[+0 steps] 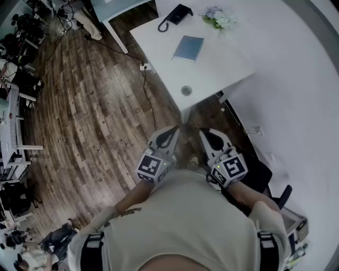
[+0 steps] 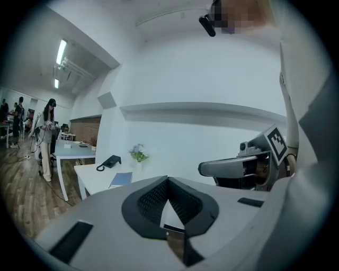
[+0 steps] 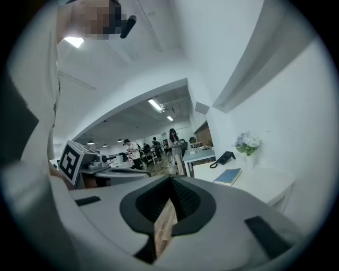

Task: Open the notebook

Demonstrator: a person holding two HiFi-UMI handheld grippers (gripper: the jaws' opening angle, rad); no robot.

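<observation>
notebook lies closed on table near phone and flowers; left gripper and right gripper, well short of it, apparently clenched empty.

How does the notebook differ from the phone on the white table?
The notebook is blue, flat and closed; the phone is black, bulkier, with a cord. The notebook lies nearer the person, the phone farther back. Both rest on the white table, untouched.

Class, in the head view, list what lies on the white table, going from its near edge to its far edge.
Round cable hole → notebook → phone. The flowers sit about level with the phone, so they are left out.
</observation>
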